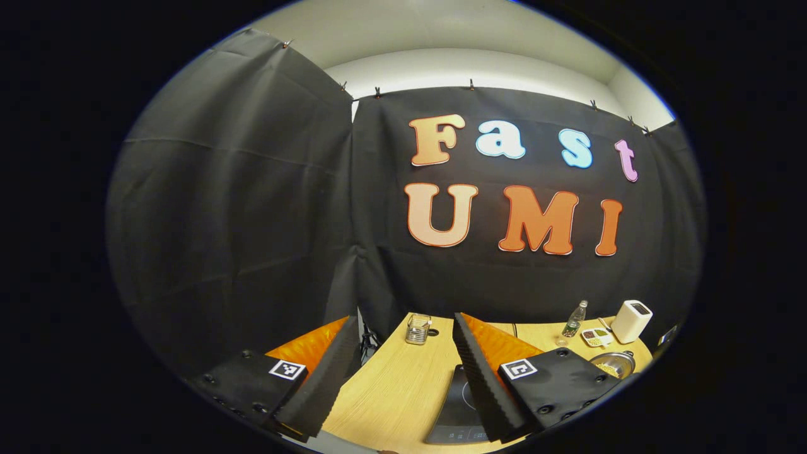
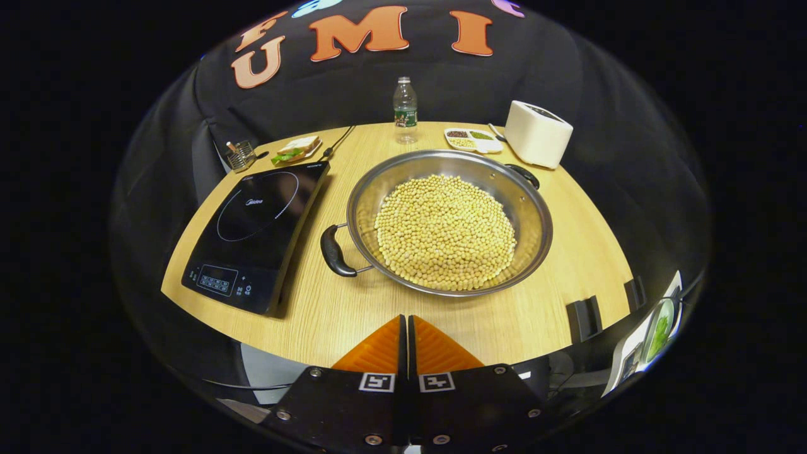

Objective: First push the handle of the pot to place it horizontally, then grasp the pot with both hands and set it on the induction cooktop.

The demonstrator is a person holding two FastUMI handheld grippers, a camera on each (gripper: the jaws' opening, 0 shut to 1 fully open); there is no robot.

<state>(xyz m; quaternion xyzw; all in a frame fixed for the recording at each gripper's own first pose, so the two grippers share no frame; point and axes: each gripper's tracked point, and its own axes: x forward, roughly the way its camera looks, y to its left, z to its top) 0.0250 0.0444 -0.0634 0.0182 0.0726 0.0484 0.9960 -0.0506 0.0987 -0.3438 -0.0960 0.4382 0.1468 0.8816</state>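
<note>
Left gripper view. Left gripper: fingers spread wide, nothing between them, raised above the table and aimed toward the booth wall. Induction cooktop: dark slab at the table's near edge, partly behind one finger. Wire holder: near the far edge. Bottle, white appliance and divided dish: grouped toward the table's far right corner. Pot: metal rim just in sight near the right edge.

Right gripper view. Right gripper: fingers closed together, tips meeting, holding nothing, poised over the table's near edge. Pot: wide, shallow steel pan at the middle of the table, just right of the cooktop, not on it. Contents: a heaped layer of pale beans. Two dark loop handles: one at the near-left of the rim, facing the cooktop; the other at the far-right, so the handle line runs diagonally. Plate of food: near the far left corner.

Handling, judged: rigid, smooth metal, likely slippery at the rim; the bean load makes it fairly heavy and prone to spilling if tilted. Push at the near-left handle to turn it; lift by both handles, kept level.
</note>
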